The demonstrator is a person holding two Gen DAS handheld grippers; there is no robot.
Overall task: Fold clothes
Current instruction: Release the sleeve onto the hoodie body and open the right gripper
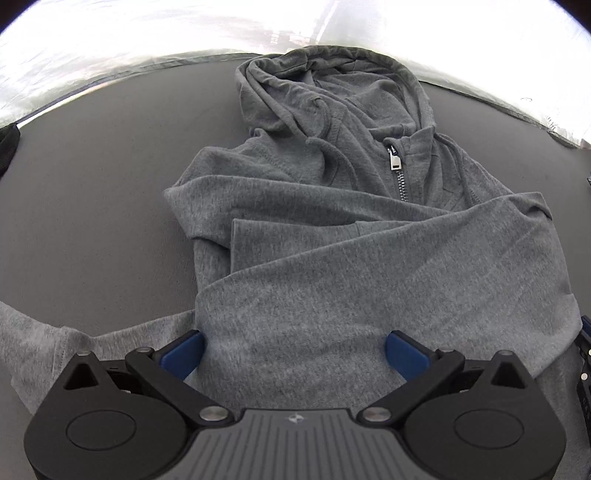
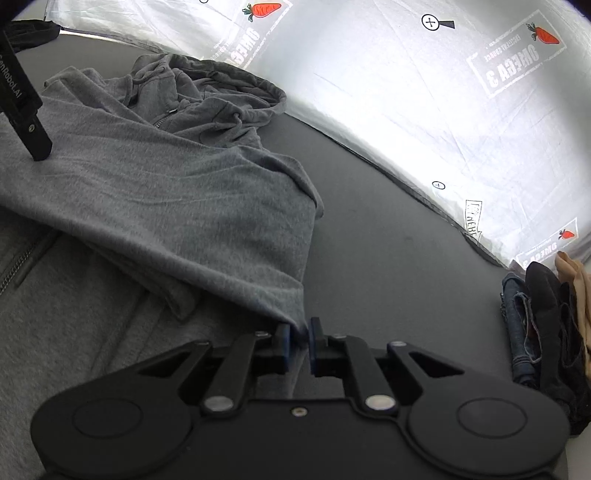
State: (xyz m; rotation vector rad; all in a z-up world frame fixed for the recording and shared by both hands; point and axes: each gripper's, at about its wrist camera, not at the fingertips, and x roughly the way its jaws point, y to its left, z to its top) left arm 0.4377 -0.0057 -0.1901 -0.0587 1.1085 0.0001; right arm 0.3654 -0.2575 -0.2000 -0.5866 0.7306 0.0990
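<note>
A grey zip hoodie (image 1: 332, 258) lies on the dark grey table (image 1: 92, 203), hood at the far end, zipper pull (image 1: 395, 162) showing, a sleeve folded across the body. My left gripper (image 1: 295, 350) hovers low over the near part of the hoodie, jaws wide open, blue fingertips (image 1: 184, 354) apart with cloth lying flat between and below them. My right gripper (image 2: 300, 334) is shut on a corner of the hoodie (image 2: 166, 192) fabric at its right edge; the cloth is pinched between the blue pads (image 2: 283, 339). A black part of the left tool (image 2: 26, 110) shows over the hoodie.
A pile of folded clothes (image 2: 543, 332), denim, black and beige, sits at the table's right. White plastic sheeting (image 2: 406, 92) with carrot prints borders the far edge. A dark cloth (image 2: 37, 31) lies at the far left corner. Bare table (image 2: 388, 258) lies right of the hoodie.
</note>
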